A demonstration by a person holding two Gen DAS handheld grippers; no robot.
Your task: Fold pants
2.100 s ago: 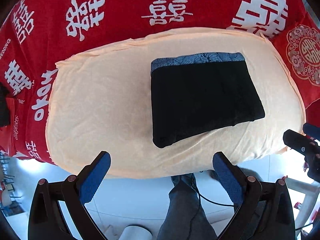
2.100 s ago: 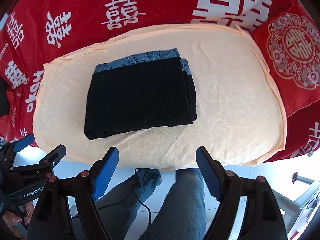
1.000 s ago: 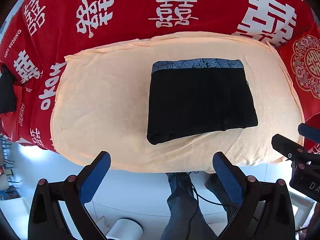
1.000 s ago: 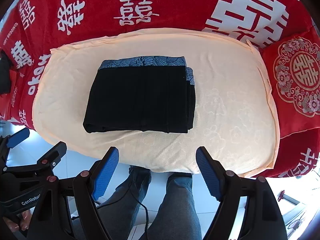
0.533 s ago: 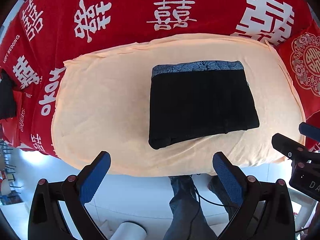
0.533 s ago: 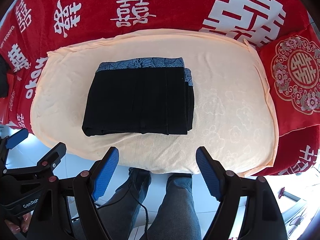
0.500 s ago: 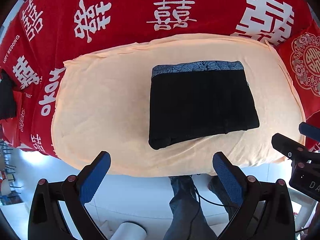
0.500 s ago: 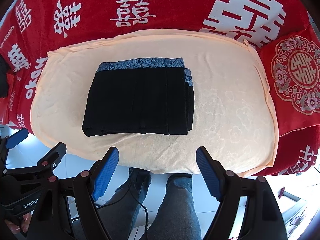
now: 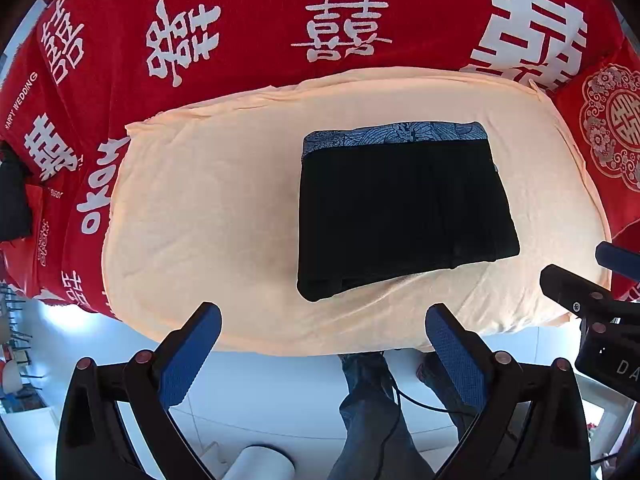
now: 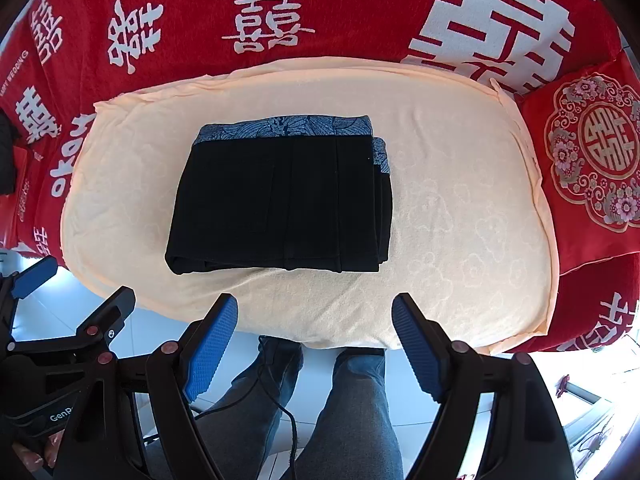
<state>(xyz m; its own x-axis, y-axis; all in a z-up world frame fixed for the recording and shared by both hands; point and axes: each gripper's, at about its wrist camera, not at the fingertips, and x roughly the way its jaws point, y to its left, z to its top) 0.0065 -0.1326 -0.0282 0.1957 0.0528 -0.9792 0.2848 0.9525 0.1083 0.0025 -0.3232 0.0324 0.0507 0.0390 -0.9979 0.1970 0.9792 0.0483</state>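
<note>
Change since half a second ago: none of note; pants and both grippers sit as before. Left gripper [image 9: 322,330]: jaws apart, empty, held off the near edge of the peach cloth [image 9: 200,208]. Pants [image 10: 280,196]: black, folded into a compact rectangle, blue patterned waistband along the far edge, lying mid-cloth on the red bedspread [image 10: 320,0]. Right gripper [image 10: 316,326]: jaws apart, empty.

A home bedroom, I'd say: a bed under a red wedding bedspread [image 9: 260,8], a matching embroidered cushion [image 10: 588,152], a peach towel [image 10: 460,208] laid on top.
</note>
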